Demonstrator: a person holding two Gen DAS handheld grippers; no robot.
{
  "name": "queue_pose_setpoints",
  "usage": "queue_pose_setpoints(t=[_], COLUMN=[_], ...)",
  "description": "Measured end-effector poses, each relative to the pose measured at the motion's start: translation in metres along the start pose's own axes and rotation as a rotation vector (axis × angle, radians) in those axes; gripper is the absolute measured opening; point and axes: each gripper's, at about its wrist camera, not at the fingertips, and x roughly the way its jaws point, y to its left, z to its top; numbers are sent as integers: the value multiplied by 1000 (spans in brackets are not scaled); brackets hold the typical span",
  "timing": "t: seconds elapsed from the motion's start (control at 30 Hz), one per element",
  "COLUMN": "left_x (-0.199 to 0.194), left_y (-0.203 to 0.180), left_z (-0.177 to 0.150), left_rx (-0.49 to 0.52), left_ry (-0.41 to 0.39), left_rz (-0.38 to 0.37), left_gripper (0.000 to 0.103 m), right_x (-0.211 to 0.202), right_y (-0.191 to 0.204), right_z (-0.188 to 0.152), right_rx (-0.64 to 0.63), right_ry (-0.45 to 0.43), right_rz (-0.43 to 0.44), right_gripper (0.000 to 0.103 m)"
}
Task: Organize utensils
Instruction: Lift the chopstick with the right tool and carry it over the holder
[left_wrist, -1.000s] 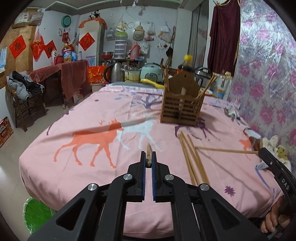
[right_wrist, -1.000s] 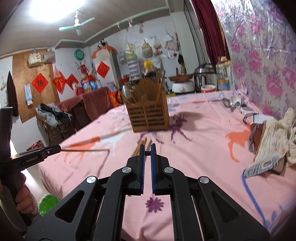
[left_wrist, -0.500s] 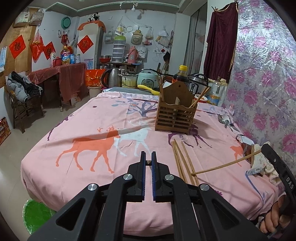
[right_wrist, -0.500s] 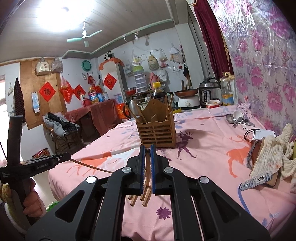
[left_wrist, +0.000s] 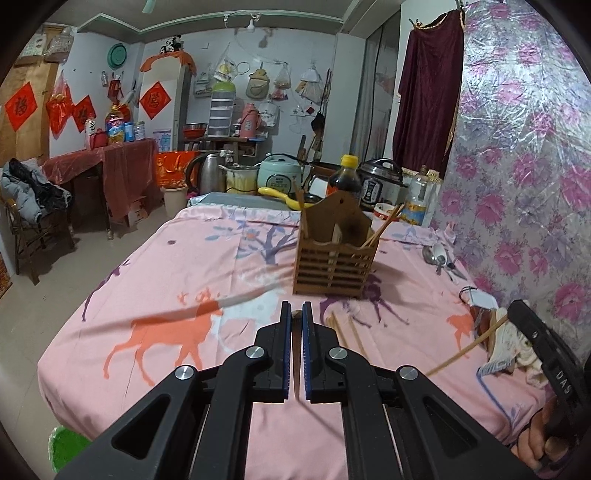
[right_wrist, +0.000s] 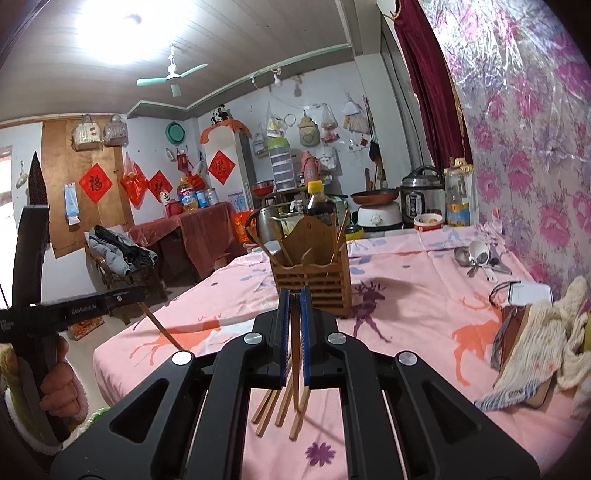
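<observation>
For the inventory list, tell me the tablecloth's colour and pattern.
Pink tablecloth with orange, white and purple deer; clearest in the left wrist view.

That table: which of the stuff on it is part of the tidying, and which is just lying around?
Part of the job:
- wooden holder
- loose chopsticks on the cloth
- one chopstick in the left gripper, one in the right gripper
- spoons by the wall, probably

Just lying about:
- knitted cloth
- sauce bottle
- rice cooker
- kettle
</observation>
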Motion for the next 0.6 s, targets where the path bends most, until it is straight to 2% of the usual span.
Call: queue_pose_setpoints(t=[0.6], left_x=[63], left_y=[-16], left_z=[84], left_rx=[21], left_ry=[2], left_rz=[-37], left_gripper=[6], right_x=[57], right_y=[-21], right_z=[59], right_rx=[28], right_ry=[-23], right_rz=[-19], right_gripper=[7])
